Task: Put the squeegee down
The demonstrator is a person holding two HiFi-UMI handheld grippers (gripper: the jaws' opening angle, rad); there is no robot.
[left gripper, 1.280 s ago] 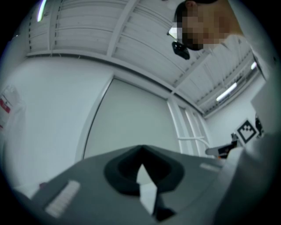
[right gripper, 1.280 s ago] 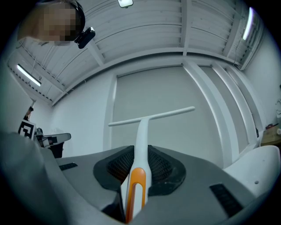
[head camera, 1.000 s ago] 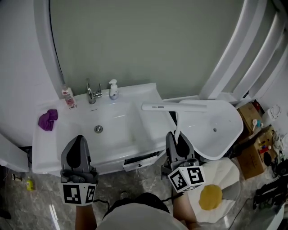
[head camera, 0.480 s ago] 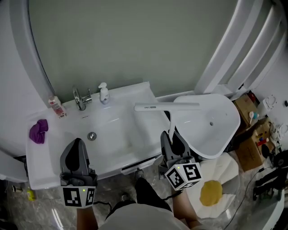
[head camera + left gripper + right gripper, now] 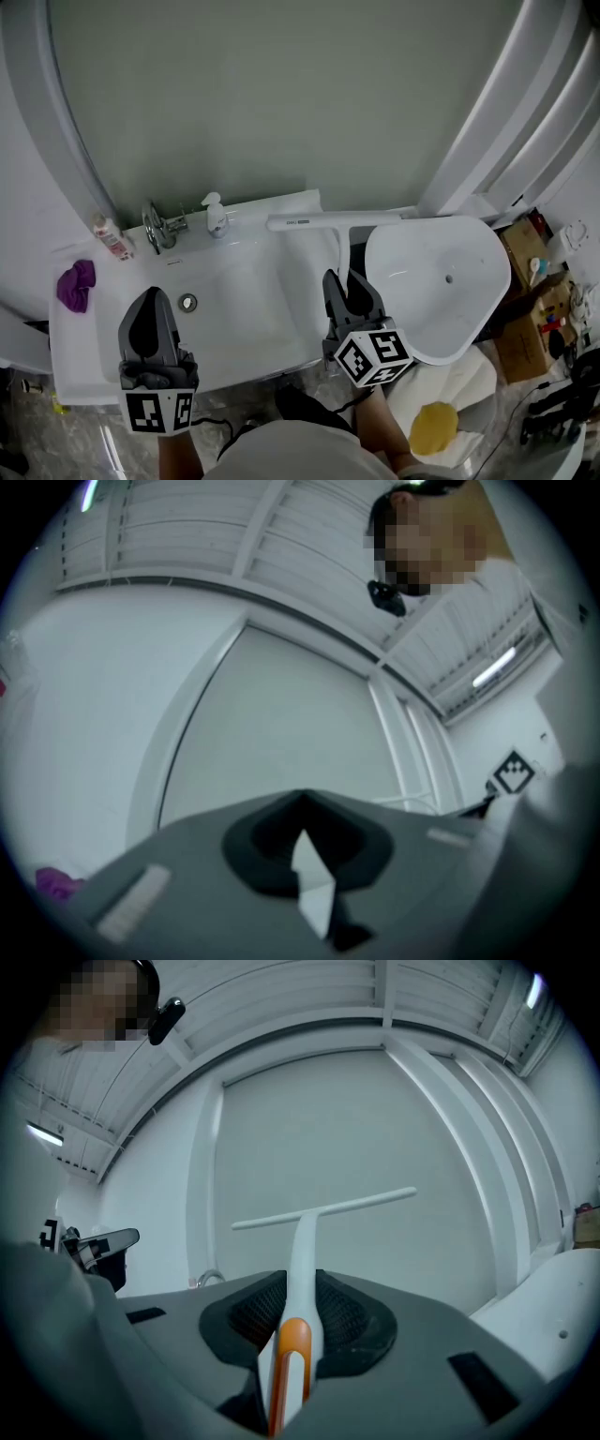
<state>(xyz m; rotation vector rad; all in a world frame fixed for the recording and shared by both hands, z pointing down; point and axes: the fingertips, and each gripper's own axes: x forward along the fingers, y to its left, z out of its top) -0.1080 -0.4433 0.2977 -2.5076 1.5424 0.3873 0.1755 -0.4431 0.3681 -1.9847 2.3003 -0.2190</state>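
I've got R tongs (image 5: pixel 348 283) pinching squeegee (image 5: pixel 333 221) by its handle; blade at frame centre, by tabletop (image 5: pixel 84 323) rear-right corner. L tongs (image 5: pixel 150 305) pressed together, empty, lower left.

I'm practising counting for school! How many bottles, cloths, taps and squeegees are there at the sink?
Bottles: 2 (white pump bottle, pink-and-white bottle)
Cloths: 1 (purple cloth)
Taps: 1 (tap)
Squeegees: 1 (squeegee, held in the right tool)
Total: 5
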